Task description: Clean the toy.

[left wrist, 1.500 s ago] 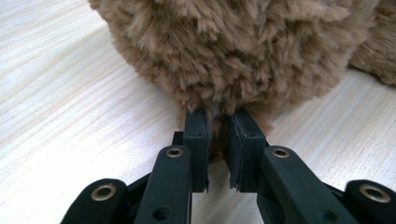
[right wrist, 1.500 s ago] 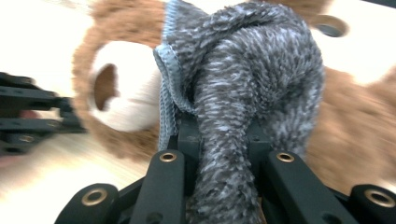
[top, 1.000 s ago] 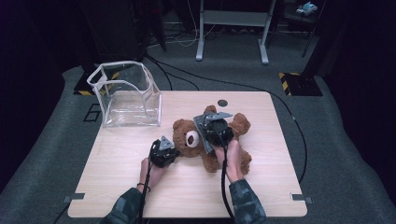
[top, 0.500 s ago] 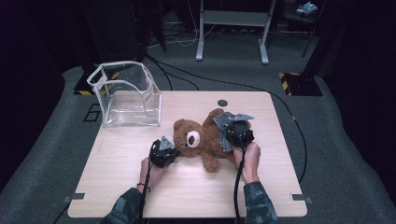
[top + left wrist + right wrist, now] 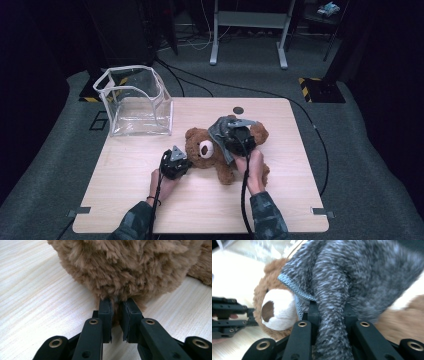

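Two claws, two soft grips: the left claw [image 5: 176, 161] is pinched nearly shut on a tuft of the teddy bear [image 5: 202, 149] at the side of its head, and in the left gripper view the black pads [image 5: 106, 312] bite into shaggy brown plush just above the bench [image 5: 280, 125]. The right claw [image 5: 234, 136] is clamped on a fold of grey knitted cloth [image 5: 362, 277], jaws close together with the fabric bunched between them, held over the bear's body. The bear lies near the middle of the pale wood-grain bench, cream muzzle up, with a clear plastic bin [image 5: 134, 102] standing apart at the far left corner. By my reading this bear is light and squashy: it will give under any squeeze, so a grip on fur alone may slip or tug free, and a fuller bite on an ear, an arm or a leg looks safer. The cloth is limp and stretchy, a mottled grey knit with a pale blue stitched hem [image 5: 294, 287]; it will sag and drag, so I'd hold it at that hem, where the edge is firmest. Nothing fragile here, nothing slippery, but the fuzzy pile and the knit may cling to each other. The bin looks thin, glossy and flexible, its walls slightly bowed.
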`<act>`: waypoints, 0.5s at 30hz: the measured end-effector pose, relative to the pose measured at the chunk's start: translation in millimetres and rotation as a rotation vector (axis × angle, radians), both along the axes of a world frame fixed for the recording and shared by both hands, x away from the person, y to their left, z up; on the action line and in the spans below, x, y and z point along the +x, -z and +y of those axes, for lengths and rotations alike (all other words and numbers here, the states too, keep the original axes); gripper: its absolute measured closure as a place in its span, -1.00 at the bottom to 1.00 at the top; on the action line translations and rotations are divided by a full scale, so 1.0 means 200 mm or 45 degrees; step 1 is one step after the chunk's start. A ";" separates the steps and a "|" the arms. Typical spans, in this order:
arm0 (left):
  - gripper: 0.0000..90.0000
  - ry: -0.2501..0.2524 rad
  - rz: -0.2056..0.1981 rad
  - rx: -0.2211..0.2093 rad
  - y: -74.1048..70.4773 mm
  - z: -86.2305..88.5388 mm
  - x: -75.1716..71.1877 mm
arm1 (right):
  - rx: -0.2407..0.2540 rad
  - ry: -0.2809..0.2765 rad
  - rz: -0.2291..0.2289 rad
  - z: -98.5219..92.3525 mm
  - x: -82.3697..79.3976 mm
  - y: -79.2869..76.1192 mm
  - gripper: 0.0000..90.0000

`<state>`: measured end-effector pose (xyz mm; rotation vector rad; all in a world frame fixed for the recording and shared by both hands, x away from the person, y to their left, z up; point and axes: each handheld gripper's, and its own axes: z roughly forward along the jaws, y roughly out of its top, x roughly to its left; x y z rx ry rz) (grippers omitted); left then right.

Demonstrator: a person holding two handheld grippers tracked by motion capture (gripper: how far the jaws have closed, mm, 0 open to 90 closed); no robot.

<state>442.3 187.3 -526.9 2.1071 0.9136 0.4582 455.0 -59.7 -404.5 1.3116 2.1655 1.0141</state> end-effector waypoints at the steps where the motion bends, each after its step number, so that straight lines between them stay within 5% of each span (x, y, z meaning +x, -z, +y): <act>1: 0.76 0.000 0.000 0.000 0.00 0.00 0.00 | -0.038 0.002 0.017 0.03 0.01 0.02 0.68; 4: 0.76 -0.001 0.002 -0.003 0.00 0.00 0.00 | -0.073 0.041 0.024 0.01 0.04 0.08 0.70; 15: 0.76 0.002 0.001 -0.002 0.00 0.00 0.00 | -0.007 0.226 0.028 -0.32 0.01 0.11 0.71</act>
